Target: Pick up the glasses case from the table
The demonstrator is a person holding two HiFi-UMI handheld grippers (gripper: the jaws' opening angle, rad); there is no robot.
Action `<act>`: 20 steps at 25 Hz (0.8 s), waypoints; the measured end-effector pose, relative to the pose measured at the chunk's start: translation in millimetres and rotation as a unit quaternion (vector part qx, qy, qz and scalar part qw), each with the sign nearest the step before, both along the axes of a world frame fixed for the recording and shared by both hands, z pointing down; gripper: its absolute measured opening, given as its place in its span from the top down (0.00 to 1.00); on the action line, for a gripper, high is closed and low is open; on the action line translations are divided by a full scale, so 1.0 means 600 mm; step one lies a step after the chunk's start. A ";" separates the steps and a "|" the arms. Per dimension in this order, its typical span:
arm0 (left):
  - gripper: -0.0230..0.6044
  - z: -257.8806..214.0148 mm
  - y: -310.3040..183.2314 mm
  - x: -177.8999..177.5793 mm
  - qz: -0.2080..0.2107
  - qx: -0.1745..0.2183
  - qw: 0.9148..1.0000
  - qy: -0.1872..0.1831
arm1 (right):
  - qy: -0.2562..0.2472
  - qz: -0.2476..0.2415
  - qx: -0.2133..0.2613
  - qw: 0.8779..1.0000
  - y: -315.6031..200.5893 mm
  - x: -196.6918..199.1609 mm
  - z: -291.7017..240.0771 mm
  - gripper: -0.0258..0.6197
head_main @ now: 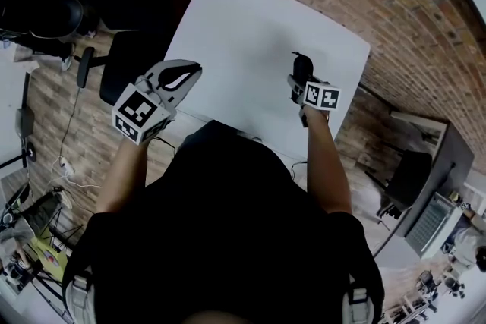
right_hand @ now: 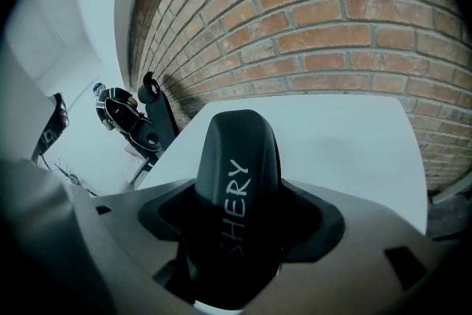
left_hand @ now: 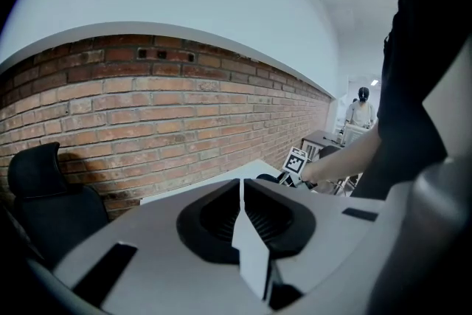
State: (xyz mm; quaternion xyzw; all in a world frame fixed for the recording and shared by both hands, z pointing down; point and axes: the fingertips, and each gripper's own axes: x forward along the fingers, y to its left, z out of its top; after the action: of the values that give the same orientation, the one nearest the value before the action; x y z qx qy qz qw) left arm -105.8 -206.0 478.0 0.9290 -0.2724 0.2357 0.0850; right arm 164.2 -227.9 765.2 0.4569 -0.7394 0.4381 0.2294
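**Item list, large to small**
- Brick wall (right_hand: 332,26): far side, behind the work area.
- Surface (head_main: 250,26): white, bare top, centre-far.
- Chair (head_main: 125,61): black, just left of surface.
- Left gripper (head_main: 190,72): held at near-left edge of surface. Fingers (left_hand: 221,214) pressed together, nothing betw. them. Idle.
- Right gripper (head_main: 298,81): over right part of surface. Fingers (right_hand: 317,221) spread wide and clamped on either side of the case.
- Glasses case (right_hand: 237,181): dark, lettered lid, far end sticks out past the fingers. Appears clear of surface, though contact underneath isn't visible.

**Step:** grasp made, lift under way or near done (est.).
**Next:** keep grip firm and wrist steady, and raise the case well clear. The rounded shell may slip if squeeze eases.
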 end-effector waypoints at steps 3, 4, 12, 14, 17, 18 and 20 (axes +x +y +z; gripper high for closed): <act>0.92 -0.009 0.012 0.004 0.001 0.007 1.000 0.001 | -0.006 0.003 0.017 1.000 0.003 0.006 -0.028 0.44; 0.92 -0.012 0.017 0.006 0.001 0.009 1.000 0.001 | -0.007 0.004 0.024 1.000 0.005 0.008 -0.039 0.44; 0.92 -0.029 0.064 0.025 0.006 0.023 1.000 -0.005 | -0.030 0.005 0.077 0.997 0.019 0.014 -0.137 0.44; 0.92 -0.033 0.078 0.031 0.007 0.023 1.000 0.003 | -0.030 -0.002 0.094 0.995 0.025 0.010 -0.165 0.44; 0.92 -0.040 0.098 0.042 0.008 0.028 1.000 0.006 | -0.031 -0.008 0.115 0.993 0.037 0.012 -0.203 0.44; 0.92 -0.043 0.104 0.046 0.009 0.030 0.999 0.006 | -0.031 -0.010 0.121 0.992 0.040 0.014 -0.214 0.44; 0.92 -0.047 0.113 0.051 0.010 0.034 0.999 0.007 | -0.030 -0.014 0.132 0.991 0.047 0.018 -0.231 0.44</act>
State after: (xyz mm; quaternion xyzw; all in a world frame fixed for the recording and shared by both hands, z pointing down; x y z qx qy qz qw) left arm -75.2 -138.2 449.9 0.9357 -0.2698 0.2211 0.0530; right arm 175.0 -199.9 626.9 0.4592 -0.8036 0.3473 0.1510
